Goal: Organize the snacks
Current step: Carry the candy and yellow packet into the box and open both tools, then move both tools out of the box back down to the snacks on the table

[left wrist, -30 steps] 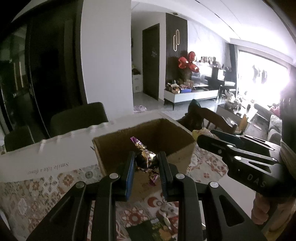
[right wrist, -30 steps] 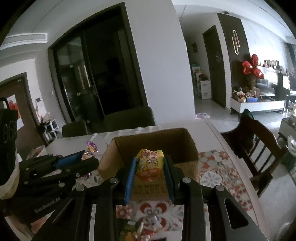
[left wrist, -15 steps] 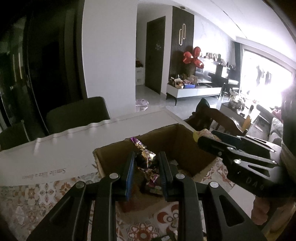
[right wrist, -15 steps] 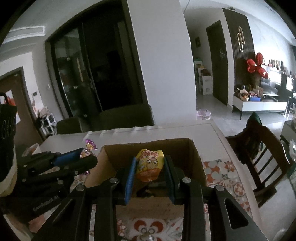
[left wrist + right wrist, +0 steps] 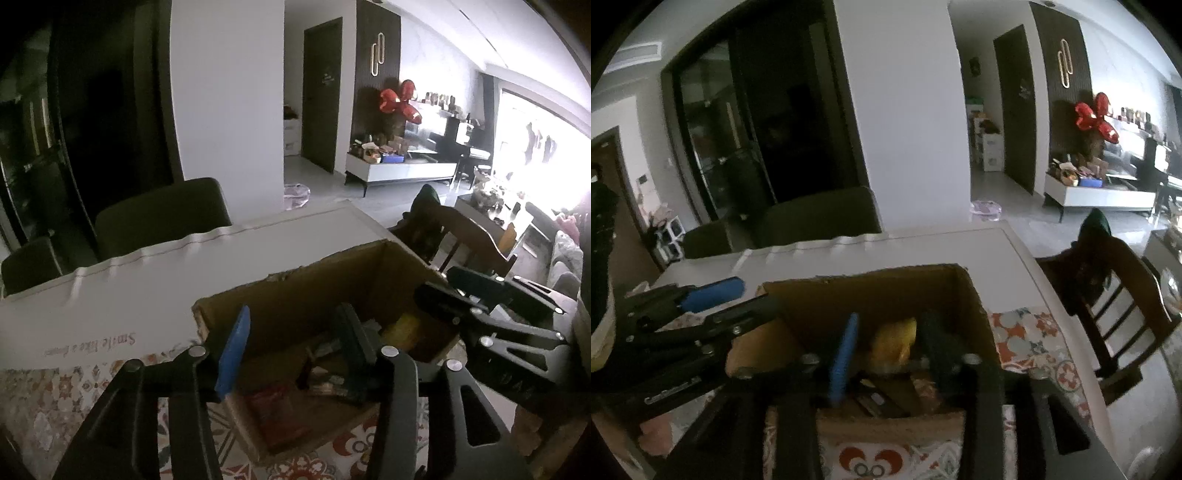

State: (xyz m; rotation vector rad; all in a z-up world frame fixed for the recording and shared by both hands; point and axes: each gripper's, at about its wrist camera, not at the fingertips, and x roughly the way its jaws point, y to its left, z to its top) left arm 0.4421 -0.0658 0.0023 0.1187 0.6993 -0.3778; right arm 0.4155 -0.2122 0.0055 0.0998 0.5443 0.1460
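Cardboard box (image 5: pixel 325 280) with its top open stands on the table (image 5: pixel 147 280), partly on a patterned cloth (image 5: pixel 1030 336) of red and grey motifs, and both grippers are poised over its mouth. The left gripper (image 5: pixel 291 347) has just been opening its jaws — nothing is between them now, and below the gap lie dark wrappers and a reddish packet (image 5: pixel 277 410) on the box floor. The right gripper (image 5: pixel 886 350) has likewise just been parting its jaws; the yellow snack packet (image 5: pixel 894 343) sits between them inside the box, blurred, with the pads apparently clear of it, so it reads as released. From the left wrist view the same yellow packet (image 5: pixel 402 332) shows near the box's right wall, just under the right gripper's tips. From the right wrist view the left gripper's blue pad (image 5: pixel 713 291) juts over the box's left rim. Dark chairs (image 5: pixel 162 218) stand behind the table — a wooden chair (image 5: pixel 1108 291) at its right side.
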